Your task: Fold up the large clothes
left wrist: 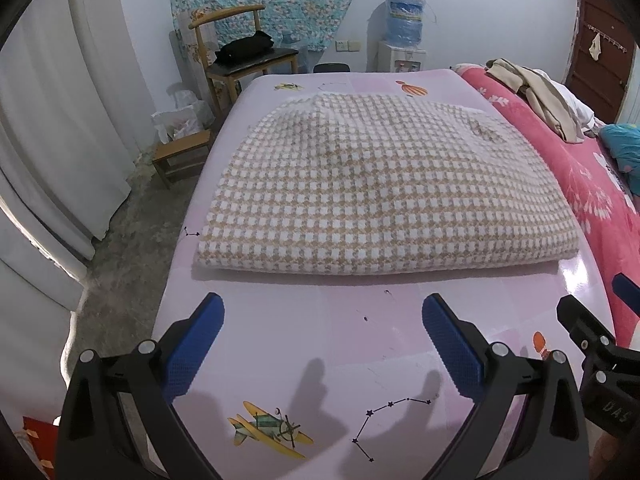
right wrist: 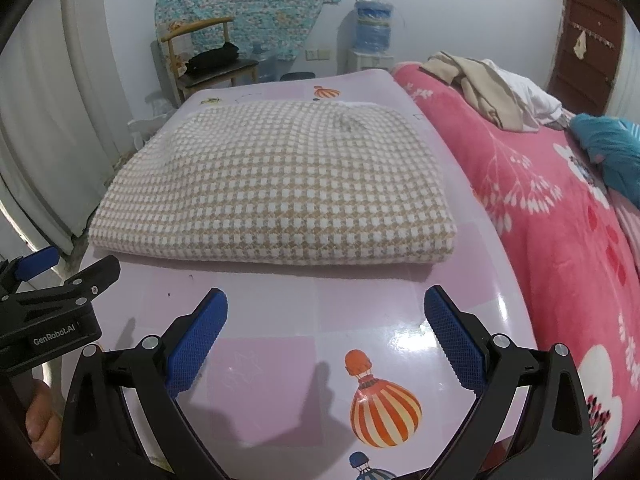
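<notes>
now the checked garment lies folded into a thick rectangle on the pink bench, its near folded edge just ahead of both tools. left gripper and right gripper hover side by side above the bare bench surface, jaws spread wide, holding nothing. beside the bench, a pink floral bed carries loose clothes.

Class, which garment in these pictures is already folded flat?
The beige-and-white checked garment on the pink table; the beige clothes on the bed lie crumpled.
</notes>
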A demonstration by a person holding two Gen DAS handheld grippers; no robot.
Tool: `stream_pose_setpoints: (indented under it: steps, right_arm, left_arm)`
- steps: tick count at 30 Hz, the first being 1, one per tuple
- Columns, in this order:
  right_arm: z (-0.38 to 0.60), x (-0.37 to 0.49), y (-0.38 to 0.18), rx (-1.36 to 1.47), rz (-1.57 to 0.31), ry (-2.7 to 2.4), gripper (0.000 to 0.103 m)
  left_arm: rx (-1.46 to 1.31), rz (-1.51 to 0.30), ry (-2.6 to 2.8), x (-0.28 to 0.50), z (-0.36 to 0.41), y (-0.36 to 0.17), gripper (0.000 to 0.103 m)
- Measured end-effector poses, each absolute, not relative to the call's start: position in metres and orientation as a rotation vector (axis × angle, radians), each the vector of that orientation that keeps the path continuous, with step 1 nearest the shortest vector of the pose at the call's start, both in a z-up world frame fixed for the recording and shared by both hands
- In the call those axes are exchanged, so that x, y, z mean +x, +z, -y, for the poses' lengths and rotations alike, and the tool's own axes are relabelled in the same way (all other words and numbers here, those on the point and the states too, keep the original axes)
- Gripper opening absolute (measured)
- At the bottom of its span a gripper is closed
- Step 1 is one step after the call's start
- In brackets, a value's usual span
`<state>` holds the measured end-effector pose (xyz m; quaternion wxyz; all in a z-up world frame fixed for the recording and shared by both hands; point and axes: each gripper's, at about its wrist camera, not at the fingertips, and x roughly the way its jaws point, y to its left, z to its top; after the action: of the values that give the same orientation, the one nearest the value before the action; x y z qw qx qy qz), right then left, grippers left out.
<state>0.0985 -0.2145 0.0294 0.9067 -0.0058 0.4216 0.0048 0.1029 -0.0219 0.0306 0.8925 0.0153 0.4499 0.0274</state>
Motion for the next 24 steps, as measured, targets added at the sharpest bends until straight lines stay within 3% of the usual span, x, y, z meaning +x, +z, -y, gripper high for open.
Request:
stream_pose_setpoints:
  steps: [24]
  right_arm:
    - [0.2087, 0.0993, 0.0276, -0.029, -0.878, 0.004, 0.095]
  left_arm:
    - [0.018, -0.932, 0.060, 0.1020, 0.0185, 0.0320, 0.098]
